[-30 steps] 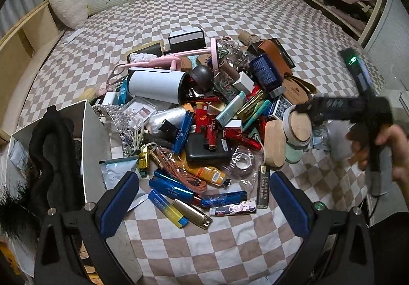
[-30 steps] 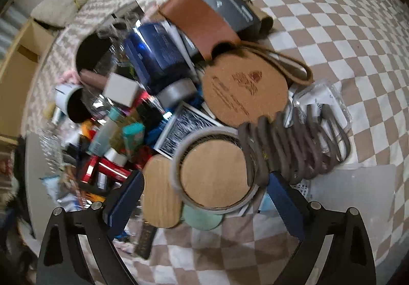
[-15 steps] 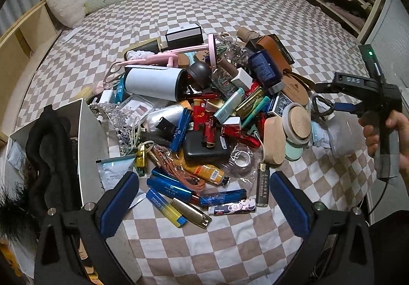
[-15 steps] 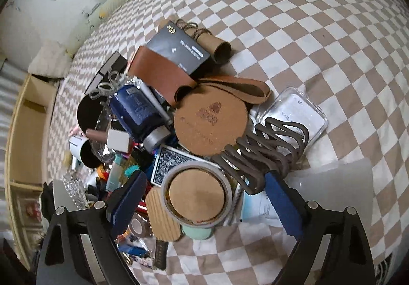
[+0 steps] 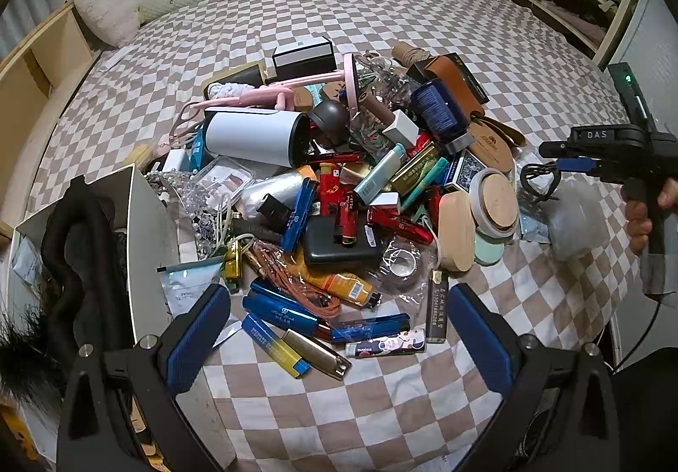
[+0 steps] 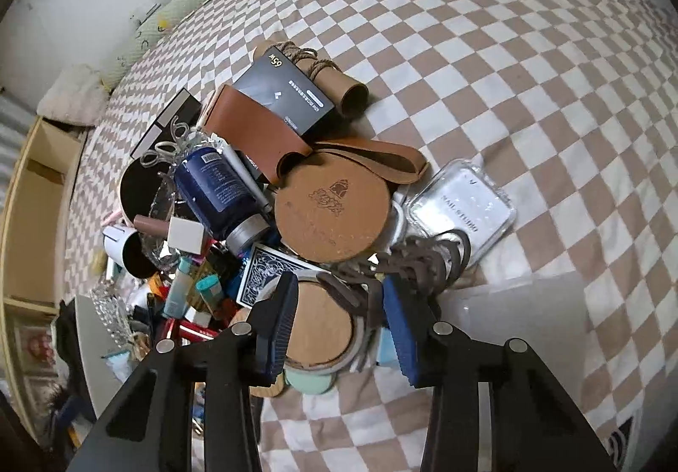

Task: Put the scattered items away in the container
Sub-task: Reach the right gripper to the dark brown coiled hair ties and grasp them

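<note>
Checkered brown-and-white bedding [image 5: 381, 14] covers a bed and carries a dense pile of small household items at its centre. A white open box [image 5: 146, 243], the container, stands at the left edge of the pile as seen in the left wrist view; a black coiled item [image 5: 72, 256] already lies inside it.

Left gripper [image 5: 334, 328]: jaws spread wide apart, holding nothing. It hovers over the near edge of the pile, above a row of lighters that includes a blue lighter [image 5: 279, 311] and a yellow-and-blue lighter [image 5: 275, 347], both with their long axes running diagonally from upper left to lower right.

Right gripper [image 6: 334, 313]: jaws brought close together around a bundle of dark brown hair ties [image 6: 407, 264]. The bundle is pinched near its left end, and its loops fan out up and to the right, beyond the blue pads. In the left wrist view the same bundle [image 5: 540, 179] hangs at the tip of the right gripper [image 5: 551, 158], at the right edge of the pile, well apart from the container.

Items just beside the bundle:
- a round cork coaster [image 6: 332, 213], lying flat;
- a clear nail case [image 6: 462, 209], touching the loops;
- a white-rimmed wooden lid [image 6: 322, 328], below the jaws.

A dark blue bottle [image 6: 216, 192] lies on its side, cap pointing toward the lower right.
</note>
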